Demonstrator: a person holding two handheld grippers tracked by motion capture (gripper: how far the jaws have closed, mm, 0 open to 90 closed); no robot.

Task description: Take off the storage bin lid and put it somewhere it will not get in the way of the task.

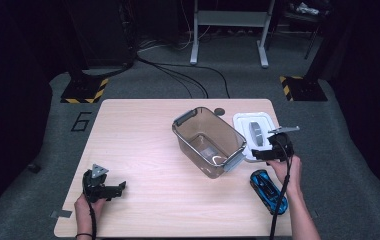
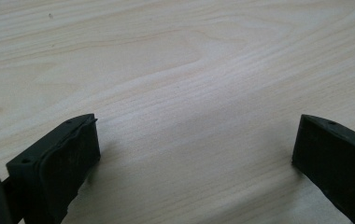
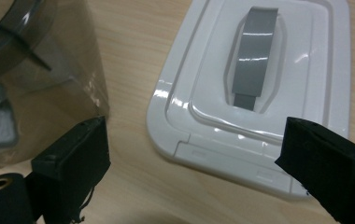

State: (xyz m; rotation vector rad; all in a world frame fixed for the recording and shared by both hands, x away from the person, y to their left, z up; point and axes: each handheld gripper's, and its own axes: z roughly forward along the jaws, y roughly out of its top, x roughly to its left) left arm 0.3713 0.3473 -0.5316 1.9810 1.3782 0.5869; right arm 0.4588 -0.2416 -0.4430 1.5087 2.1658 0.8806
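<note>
At the bottom of the high view, lower left, our left gripper (image 1: 109,190) rests low over the bare table (image 1: 143,200) with its jaws released and nothing between them; we keep it aside so it does not disturb the work. At the lower right lies the blue toy car (image 1: 268,191) on the table, just beside our right hand, easy to reach. A little higher, our right gripper (image 1: 267,154) hangs over the near edge of the white lid (image 3: 259,93); its jaws stand wide and grasp nothing. The lid lies flat, grey handle (image 3: 254,51) up, to the right of the clear bin (image 1: 209,141). The bin stands open in the middle of the frame, probably so that something can go inside
</note>
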